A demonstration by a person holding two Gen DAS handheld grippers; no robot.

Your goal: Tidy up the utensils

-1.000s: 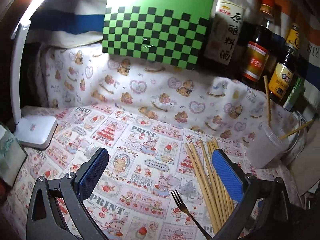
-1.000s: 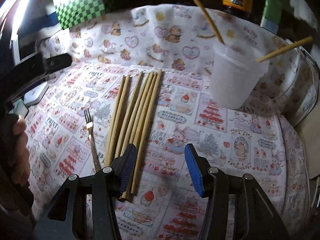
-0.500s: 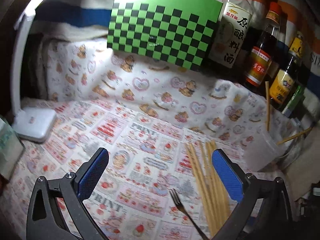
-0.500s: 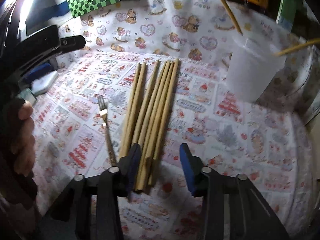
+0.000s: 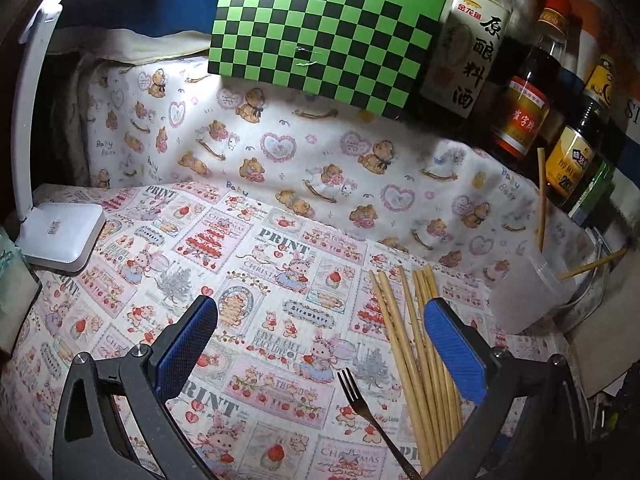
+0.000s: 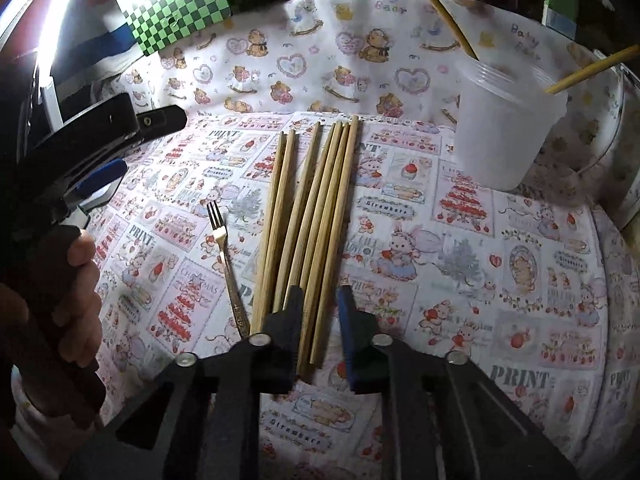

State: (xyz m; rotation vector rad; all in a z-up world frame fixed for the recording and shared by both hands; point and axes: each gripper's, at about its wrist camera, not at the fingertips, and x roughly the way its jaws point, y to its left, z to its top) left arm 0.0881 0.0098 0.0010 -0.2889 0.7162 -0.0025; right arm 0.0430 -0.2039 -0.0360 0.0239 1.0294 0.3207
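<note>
Several bamboo chopsticks [image 6: 316, 208] lie side by side on the printed cloth, with a small gold fork [image 6: 224, 256] to their left. My right gripper [image 6: 320, 308] is over their near ends and its jaws are closing. Two chopstick ends sit between the pads, with a thin gap still showing at the right pad. A translucent plastic cup [image 6: 504, 132] at the back right holds two chopsticks. My left gripper [image 5: 320, 344] hovers open over bare cloth, with the fork [image 5: 360, 404] and the chopsticks [image 5: 416, 344] near its right finger.
A green checkered board [image 5: 328, 32] and sauce bottles [image 5: 524, 92] stand along the back. A white lamp base [image 5: 60, 236] sits at the left. A hand [image 6: 80, 272] holding the left gripper fills the left edge of the right wrist view. A glass bowl rim [image 5: 596, 280] is behind the cup.
The right gripper's jaws have narrowed from wide apart to close around two chopstick ends, and it has tipped down toward them. The left gripper stayed open and barely moved.
</note>
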